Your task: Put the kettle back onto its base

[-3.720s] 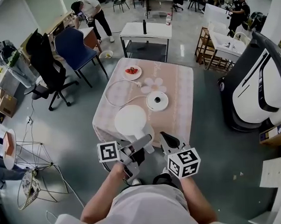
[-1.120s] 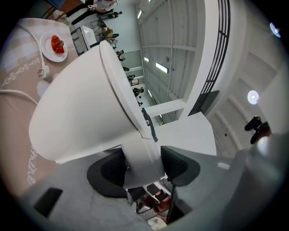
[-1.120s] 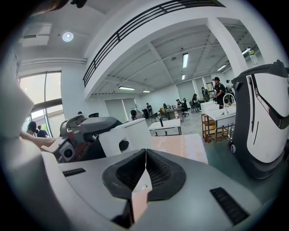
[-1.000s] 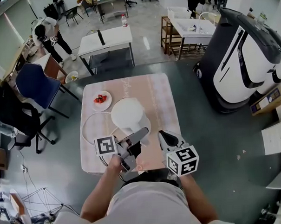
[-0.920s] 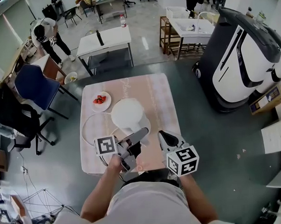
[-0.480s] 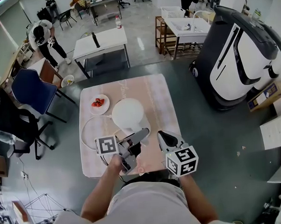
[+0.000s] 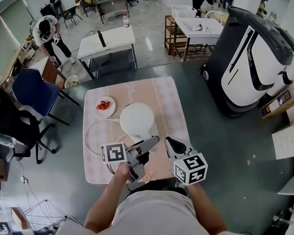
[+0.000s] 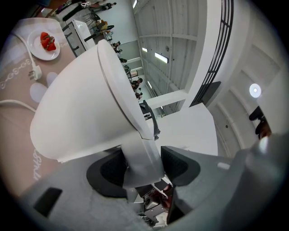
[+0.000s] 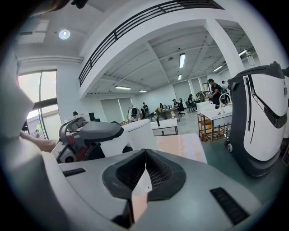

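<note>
The white kettle (image 7: 136,121) stands over the middle of the pink-clothed table (image 7: 168,101). My left gripper (image 7: 144,145) is shut on its handle (image 8: 142,158), which sits between the two dark pads. The kettle's base is hidden in every view, so I cannot tell whether the kettle rests on it. The base's white cord (image 7: 87,136) loops out to the kettle's left, and its plug (image 8: 36,72) lies on the cloth. My right gripper (image 7: 173,145) hangs shut and empty to the right of the left one, near the table's front edge. From the right gripper view the kettle (image 9: 135,135) is ahead on the left.
A plate of strawberries (image 7: 103,106) lies at the table's far left. A large black-and-white machine (image 7: 254,61) stands on the floor to the right. A blue chair (image 7: 31,90) is at the left, and a white table (image 7: 109,40) stands behind.
Earlier the kettle was near the table's front with the round base in sight behind it to the right. Now it covers that spot. Over the last second it only drifted slightly right.
</note>
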`<state>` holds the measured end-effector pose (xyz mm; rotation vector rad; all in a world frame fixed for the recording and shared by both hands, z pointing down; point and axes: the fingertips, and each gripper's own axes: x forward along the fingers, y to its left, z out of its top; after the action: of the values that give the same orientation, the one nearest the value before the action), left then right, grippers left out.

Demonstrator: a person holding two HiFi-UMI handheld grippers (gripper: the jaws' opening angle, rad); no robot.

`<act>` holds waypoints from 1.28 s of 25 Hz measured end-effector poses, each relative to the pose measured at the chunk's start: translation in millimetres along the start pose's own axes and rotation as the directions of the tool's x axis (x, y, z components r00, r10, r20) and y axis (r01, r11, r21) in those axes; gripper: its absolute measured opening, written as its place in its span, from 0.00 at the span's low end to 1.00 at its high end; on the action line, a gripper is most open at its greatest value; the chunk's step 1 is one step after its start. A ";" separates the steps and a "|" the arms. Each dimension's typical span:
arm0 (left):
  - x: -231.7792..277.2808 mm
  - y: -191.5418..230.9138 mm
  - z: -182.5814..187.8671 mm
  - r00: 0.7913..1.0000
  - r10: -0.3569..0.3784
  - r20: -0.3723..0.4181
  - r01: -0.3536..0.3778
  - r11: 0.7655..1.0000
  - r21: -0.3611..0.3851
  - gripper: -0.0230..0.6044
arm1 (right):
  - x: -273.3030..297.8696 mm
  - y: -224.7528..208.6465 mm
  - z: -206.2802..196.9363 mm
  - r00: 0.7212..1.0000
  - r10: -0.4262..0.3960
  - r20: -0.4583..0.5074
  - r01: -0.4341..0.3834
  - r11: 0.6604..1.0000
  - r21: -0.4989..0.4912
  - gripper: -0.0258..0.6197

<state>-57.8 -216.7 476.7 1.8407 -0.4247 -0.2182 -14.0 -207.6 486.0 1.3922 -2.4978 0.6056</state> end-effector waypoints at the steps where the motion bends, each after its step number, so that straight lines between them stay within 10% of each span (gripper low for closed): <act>1: 0.3 1.2 -1.4 1.000 0.007 -0.003 -0.007 1.000 0.001 0.41 | 0.5 0.0 0.0 1.000 0.004 -0.001 -0.004 1.000 0.000 0.05; 32: -5.8 16.6 -21.0 0.988 0.103 0.114 -0.109 0.993 0.049 0.52 | -6.7 1.1 -0.3 0.991 0.129 -0.031 -0.130 0.991 -0.039 0.05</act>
<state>-58.6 -200.2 498.5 1.8591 -0.6103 -0.2392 -11.4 -201.8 483.5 1.2059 -2.5779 0.5909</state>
